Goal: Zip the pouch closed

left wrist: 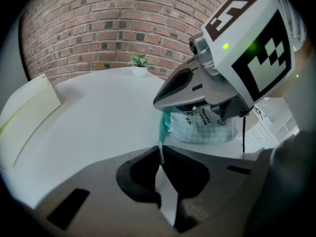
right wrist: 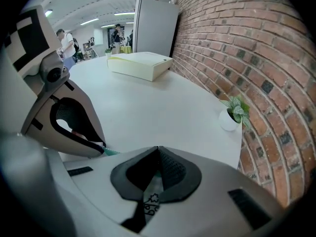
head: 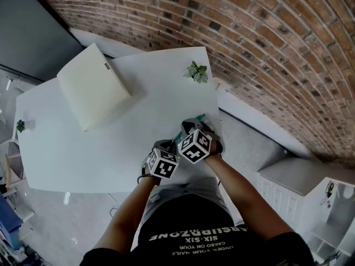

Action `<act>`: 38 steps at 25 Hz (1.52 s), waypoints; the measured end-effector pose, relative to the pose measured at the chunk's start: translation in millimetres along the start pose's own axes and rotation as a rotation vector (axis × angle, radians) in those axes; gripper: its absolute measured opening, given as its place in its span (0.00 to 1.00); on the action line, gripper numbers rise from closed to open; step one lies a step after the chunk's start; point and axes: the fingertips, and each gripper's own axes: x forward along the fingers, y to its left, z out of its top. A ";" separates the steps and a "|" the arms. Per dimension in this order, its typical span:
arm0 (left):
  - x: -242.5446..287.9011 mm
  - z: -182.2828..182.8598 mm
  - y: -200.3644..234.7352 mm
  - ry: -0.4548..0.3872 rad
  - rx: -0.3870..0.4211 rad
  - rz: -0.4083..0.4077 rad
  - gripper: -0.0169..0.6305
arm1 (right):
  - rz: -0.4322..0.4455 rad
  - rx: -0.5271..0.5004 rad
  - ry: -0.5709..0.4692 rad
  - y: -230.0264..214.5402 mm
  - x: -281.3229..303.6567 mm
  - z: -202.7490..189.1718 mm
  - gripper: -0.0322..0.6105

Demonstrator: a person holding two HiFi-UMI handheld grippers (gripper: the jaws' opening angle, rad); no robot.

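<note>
A pale checked pouch (left wrist: 200, 127) with black print and a teal end lies near the white table's (head: 83, 148) front right corner. My left gripper (left wrist: 160, 150) is shut on a thin white tab (left wrist: 161, 157) that runs out from the pouch's teal end. My right gripper (right wrist: 158, 151) is shut on the pouch's printed fabric (right wrist: 149, 205), just beyond the left one. In the head view both marker cubes (head: 162, 163) sit close together over the pouch, and only its teal edge (head: 178, 135) shows there.
A flat cream box (head: 93, 86) lies at the table's far left. A small potted plant (head: 196, 72) stands by the brick wall (head: 266, 49), and another plant (head: 20, 126) stands at the left edge. White cabinets (head: 299, 187) stand to the right of the table.
</note>
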 end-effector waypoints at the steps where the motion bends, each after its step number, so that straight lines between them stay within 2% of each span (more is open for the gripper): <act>1: -0.2 -0.1 -0.1 0.001 0.000 0.000 0.06 | -0.003 0.003 -0.002 -0.1 -0.3 -0.2 0.05; 5: 0.1 0.4 -0.1 0.002 -0.001 -0.001 0.06 | -0.028 0.014 -0.003 -5.7 -0.4 -2.6 0.05; 10: 0.3 -0.2 0.1 0.003 0.001 0.000 0.06 | -0.016 0.015 -0.008 -7.2 -0.7 -3.5 0.05; 23: 1.2 0.2 0.3 -0.002 -0.002 0.001 0.06 | -0.086 0.020 -0.014 -9.0 0.1 -4.1 0.05; 30: 0.5 0.7 0.0 -0.007 -0.004 0.000 0.06 | -0.113 0.064 -0.023 -16.9 -2.1 -6.5 0.05; 38: 0.8 0.6 0.3 -0.007 -0.003 -0.002 0.06 | -0.099 0.070 -0.028 -23.9 -2.8 -8.7 0.05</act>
